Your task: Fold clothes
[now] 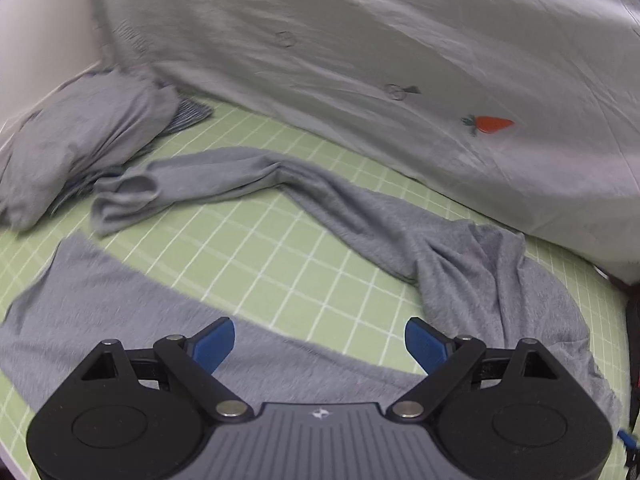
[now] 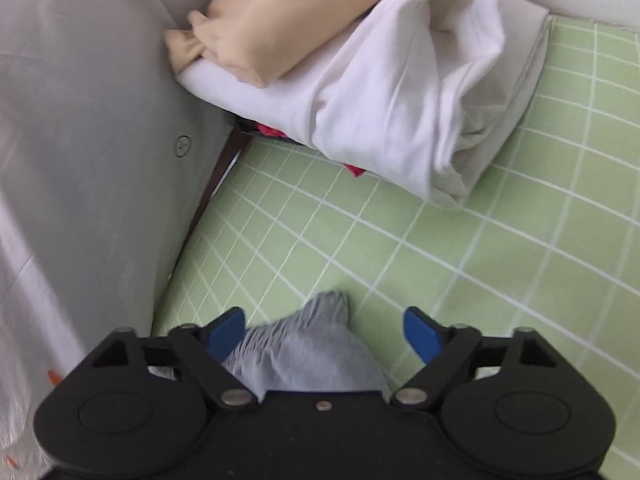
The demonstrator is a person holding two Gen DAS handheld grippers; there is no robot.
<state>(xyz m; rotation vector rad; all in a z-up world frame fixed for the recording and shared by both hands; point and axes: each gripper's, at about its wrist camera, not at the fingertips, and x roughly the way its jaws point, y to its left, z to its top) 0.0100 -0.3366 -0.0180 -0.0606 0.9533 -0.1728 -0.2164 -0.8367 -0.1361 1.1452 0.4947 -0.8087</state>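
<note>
Fingers: left gripper (image 1: 320,338) and right gripper (image 2: 324,330) both spread wide, holding nothing.
Relation: grey garment (image 1: 360,216) hem beneath left; bunched end (image 2: 316,340) between right's fingers.

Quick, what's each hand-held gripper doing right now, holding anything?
Left hand-held gripper: open, holding nothing, above the grey garment.
Right hand-held gripper: open, grey cloth between its fingers, not gripped.

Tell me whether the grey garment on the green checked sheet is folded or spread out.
Spread out, not folded. The grey long-sleeved garment lies loosely on the green checked sheet, one sleeve stretched away and creased; no neat folds show.
</note>
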